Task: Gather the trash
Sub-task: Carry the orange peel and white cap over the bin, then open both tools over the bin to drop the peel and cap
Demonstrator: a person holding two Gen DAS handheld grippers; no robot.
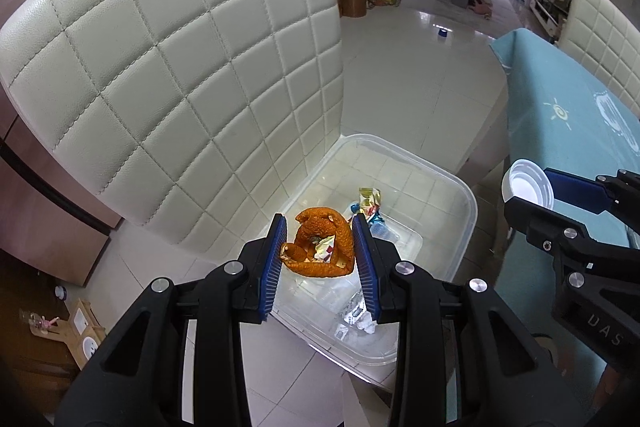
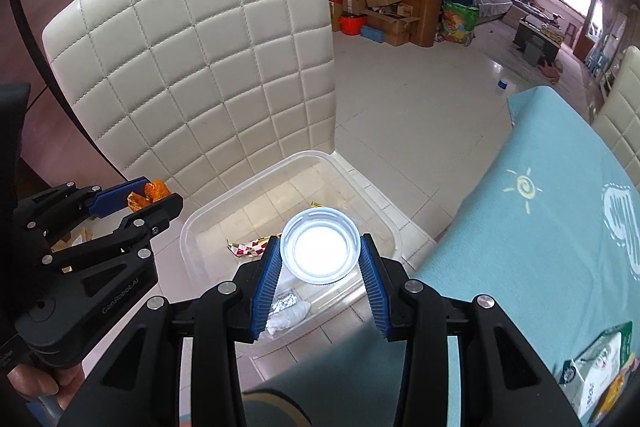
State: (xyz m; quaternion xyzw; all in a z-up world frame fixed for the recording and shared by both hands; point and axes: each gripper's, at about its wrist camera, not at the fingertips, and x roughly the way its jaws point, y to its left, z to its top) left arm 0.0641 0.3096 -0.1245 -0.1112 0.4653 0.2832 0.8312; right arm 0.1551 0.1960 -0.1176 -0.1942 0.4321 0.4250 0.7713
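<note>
My left gripper is shut on a curled orange peel and hangs over a clear plastic bin that sits on a white quilted chair. Wrappers and crumpled plastic lie in the bin. My right gripper is shut on a white round lid, above the same bin. In the right wrist view the left gripper shows at the left with the peel. The right gripper with the lid appears at the right edge of the left wrist view.
A table with a light blue cloth stands right of the chair, with a green and white packet near its front. Another white chair is behind the table. Pale tiled floor stretches toward boxes and furniture at the back.
</note>
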